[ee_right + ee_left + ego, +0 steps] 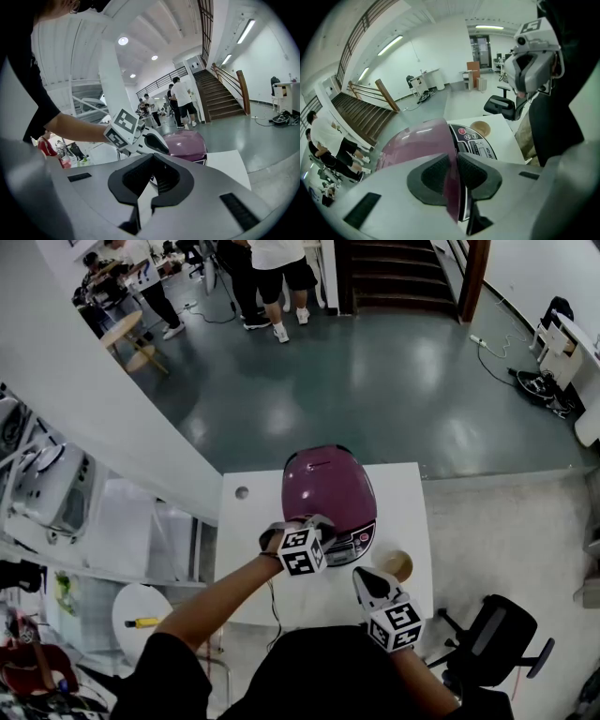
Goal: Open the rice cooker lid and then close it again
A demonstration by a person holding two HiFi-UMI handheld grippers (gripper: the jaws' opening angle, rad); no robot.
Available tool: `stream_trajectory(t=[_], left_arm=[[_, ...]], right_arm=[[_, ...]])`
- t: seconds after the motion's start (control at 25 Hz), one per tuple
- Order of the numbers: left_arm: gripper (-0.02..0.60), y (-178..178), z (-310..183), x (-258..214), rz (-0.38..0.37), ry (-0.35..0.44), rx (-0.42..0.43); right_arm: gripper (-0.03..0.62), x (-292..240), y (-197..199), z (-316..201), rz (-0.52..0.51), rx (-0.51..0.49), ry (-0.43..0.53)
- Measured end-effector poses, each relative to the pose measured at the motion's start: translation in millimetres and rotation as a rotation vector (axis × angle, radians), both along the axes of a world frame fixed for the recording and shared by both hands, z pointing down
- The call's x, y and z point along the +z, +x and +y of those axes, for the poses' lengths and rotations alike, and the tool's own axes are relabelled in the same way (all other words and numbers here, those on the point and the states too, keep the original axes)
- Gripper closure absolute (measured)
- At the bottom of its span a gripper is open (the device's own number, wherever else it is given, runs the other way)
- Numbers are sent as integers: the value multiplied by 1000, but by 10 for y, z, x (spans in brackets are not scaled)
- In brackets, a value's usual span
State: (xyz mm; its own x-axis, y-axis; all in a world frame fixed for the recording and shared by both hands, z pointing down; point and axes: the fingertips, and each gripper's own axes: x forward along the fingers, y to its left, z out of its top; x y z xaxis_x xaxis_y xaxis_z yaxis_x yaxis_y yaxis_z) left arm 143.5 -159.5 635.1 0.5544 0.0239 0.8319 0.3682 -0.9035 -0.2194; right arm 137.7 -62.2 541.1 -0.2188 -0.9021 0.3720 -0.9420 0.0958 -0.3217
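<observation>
Left gripper (453, 172) jaws pinched the rice cooker lid (326, 486) at its near lip; rigid, glossy shell, probably slippery. Right gripper (151, 180) jaws were closed, empty.

Bright, even indoor light; strip lamps (391, 44) run along the ceiling at far left in the left gripper view, round lamps (123, 41) shine overhead in the right gripper view; in the head view the dark floor (375, 381) carries pale blotches of glare, and the lid (323, 479) a soft sheen; shadows are faint; both gripper views bulge like a fisheye, with black corners and bent lines at the rims; whatever lies nearest the lens looks soft, the far room sharper; the head view is slightly hazy.
</observation>
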Motion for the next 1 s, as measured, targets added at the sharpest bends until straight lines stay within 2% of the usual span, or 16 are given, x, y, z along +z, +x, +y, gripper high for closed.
stream_trajectory(t=[0.6, 1.0], left_arm=[[528, -22, 30, 216, -41, -53, 22], [534, -42, 22, 188, -75, -134, 22]], right_arm=[[595, 56, -49, -124, -15, -20, 1], [595, 26, 15, -195, -13, 5, 11]])
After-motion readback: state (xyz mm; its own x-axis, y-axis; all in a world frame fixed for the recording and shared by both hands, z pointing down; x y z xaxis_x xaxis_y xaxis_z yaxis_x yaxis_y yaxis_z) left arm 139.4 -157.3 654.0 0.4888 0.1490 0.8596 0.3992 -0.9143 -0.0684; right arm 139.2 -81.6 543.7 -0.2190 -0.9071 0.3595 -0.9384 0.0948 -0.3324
